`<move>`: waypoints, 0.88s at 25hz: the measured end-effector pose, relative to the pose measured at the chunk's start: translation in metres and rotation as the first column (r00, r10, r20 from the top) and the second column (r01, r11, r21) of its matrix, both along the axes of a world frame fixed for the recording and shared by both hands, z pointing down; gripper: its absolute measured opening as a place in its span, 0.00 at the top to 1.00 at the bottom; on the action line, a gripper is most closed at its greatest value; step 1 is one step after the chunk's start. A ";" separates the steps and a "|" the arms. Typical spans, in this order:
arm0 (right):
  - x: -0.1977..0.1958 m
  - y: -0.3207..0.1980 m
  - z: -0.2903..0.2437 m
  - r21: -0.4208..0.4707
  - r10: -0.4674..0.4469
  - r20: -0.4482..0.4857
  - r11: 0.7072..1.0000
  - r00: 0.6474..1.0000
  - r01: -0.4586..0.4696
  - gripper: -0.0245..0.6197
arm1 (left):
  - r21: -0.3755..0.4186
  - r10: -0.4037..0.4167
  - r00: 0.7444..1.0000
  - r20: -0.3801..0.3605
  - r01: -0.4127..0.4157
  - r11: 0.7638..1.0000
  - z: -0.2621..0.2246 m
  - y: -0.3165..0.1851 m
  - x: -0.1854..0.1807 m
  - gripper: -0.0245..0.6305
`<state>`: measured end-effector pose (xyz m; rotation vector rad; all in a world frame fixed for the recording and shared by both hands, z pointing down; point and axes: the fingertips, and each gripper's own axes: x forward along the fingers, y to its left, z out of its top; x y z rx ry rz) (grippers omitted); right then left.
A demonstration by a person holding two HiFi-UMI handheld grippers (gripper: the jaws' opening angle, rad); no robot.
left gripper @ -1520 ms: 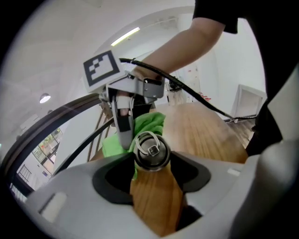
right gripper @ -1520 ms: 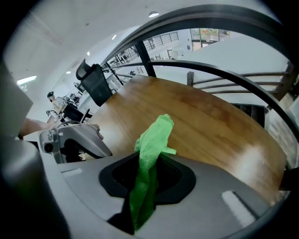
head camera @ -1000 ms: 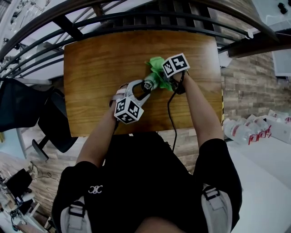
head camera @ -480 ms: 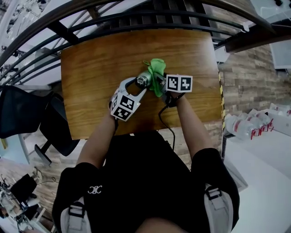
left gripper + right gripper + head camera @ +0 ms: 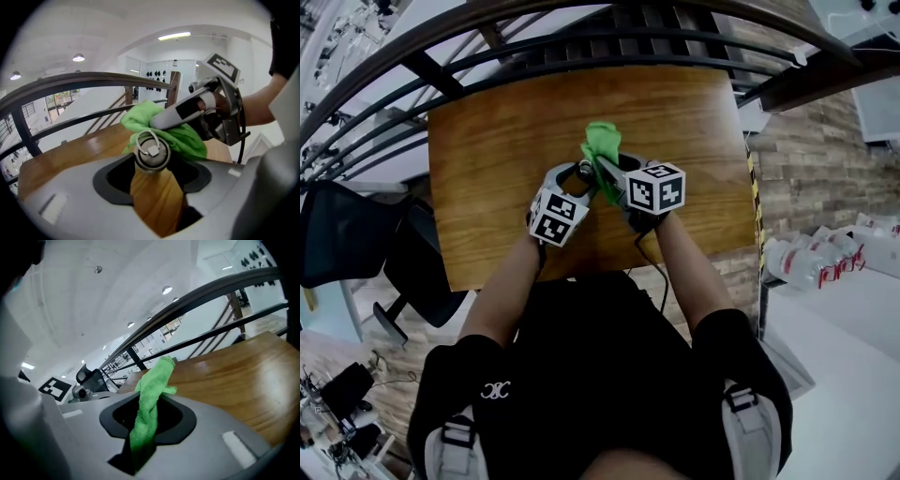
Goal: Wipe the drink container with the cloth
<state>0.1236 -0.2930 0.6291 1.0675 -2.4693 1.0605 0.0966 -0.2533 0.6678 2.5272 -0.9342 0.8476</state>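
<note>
Left tool [image 5: 575,178] is clamped tight round a wood-patterned bottle [image 5: 151,157], held over the wooden worktop [image 5: 487,141]. Right tool [image 5: 614,178] pinches a green cloth [image 5: 149,394], which is bunched right against the bottle's ringed metal cap.

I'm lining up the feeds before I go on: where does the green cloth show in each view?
Head view: green cloth upper centre, over the wooden table.
Left gripper view: right of centre, just behind the drink container's cap.
Right gripper view: dead centre, standing up out of the jaws.
Shared landmark: the wooden table, in all three.
</note>
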 end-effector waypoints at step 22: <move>0.071 -0.010 0.090 -0.092 0.283 -0.298 0.942 0.912 -0.322 0.84 | 0.002 0.038 0.999 0.021 -0.038 0.999 -0.003 -0.006 0.006 0.52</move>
